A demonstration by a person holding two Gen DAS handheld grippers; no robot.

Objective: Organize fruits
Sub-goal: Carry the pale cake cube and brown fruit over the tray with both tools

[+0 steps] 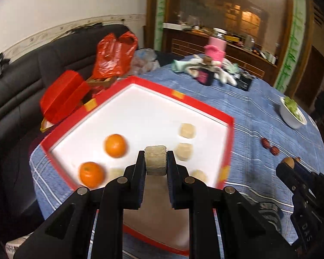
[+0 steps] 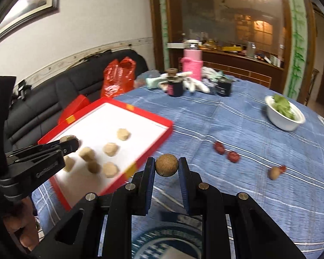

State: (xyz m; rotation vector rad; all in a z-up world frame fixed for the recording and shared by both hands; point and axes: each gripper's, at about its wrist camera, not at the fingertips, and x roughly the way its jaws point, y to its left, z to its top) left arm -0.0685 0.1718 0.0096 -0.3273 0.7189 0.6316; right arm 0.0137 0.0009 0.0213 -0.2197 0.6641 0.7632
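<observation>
My left gripper (image 1: 155, 160) is shut on a pale beige chunk (image 1: 155, 161), held above the white tray with a red rim (image 1: 205, 105). In the tray lie two oranges (image 1: 115, 145) (image 1: 91, 174) and several beige chunks (image 1: 186, 130). My right gripper (image 2: 166, 165) is shut on a round brown fruit (image 2: 166, 168), held over the blue cloth just right of the tray (image 2: 140, 112). Two red dates (image 2: 219, 147) (image 2: 233, 156) and another brown fruit (image 2: 274, 172) lie on the cloth to the right. The left gripper also shows in the right wrist view (image 2: 70, 140).
A white bowl with greens (image 2: 284, 118) stands at the far right. A pink container (image 2: 192, 67), dark jars (image 2: 175, 86) and cloths sit at the table's back. A red bag (image 1: 114, 54) and red box (image 1: 62, 97) lie by the black sofa on the left.
</observation>
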